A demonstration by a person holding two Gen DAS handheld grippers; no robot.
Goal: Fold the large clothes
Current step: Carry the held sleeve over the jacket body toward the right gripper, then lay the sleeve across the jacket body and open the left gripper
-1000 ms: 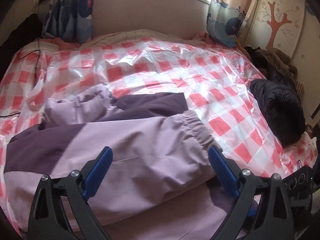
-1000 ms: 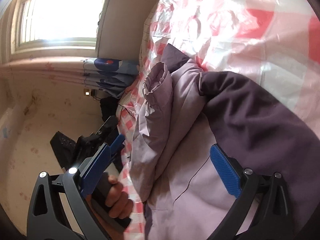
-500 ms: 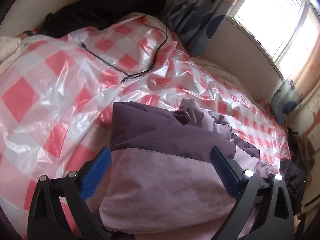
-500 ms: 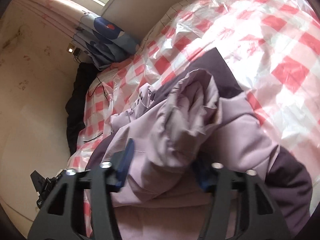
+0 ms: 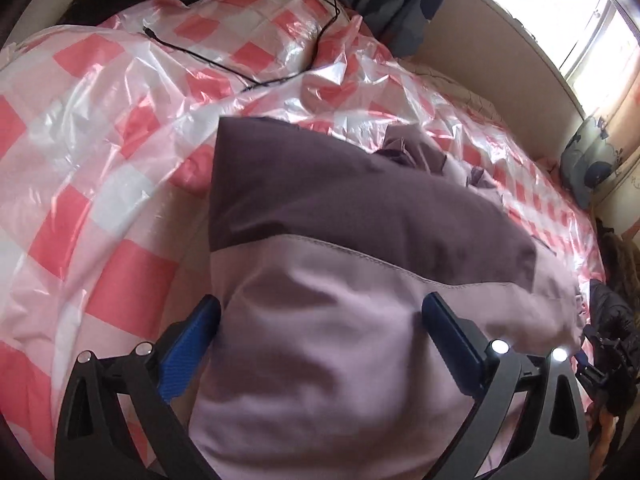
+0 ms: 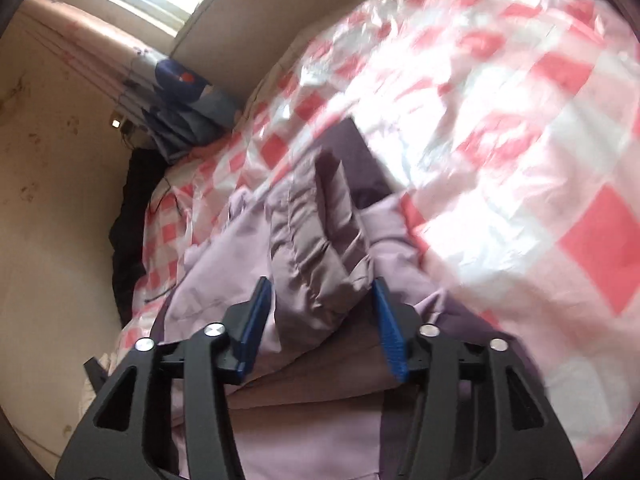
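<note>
A lilac and dark purple padded jacket [image 5: 352, 280] lies bunched on a bed covered with red-and-white checked plastic sheet [image 5: 100, 168]. My left gripper [image 5: 320, 332] is open, its blue pads either side of the jacket's lilac panel, low over it. In the right wrist view the jacket [image 6: 248, 264] lies below, and my right gripper [image 6: 320, 312] is partly closed around a bunched lilac sleeve [image 6: 316, 240]; the pads sit close against the fabric.
A black cable [image 5: 240, 68] runs across the sheet at the far side. Dark clothes [image 5: 612, 320] lie at the bed's right edge. Curtains [image 6: 188, 100] and a window wall stand behind the bed. A dark garment [image 6: 128, 220] hangs at the bed's left edge.
My left gripper has moved closer and lower over the jacket's lilac panel. My right gripper has closed in around the bunched sleeve and moved nearer to it.
</note>
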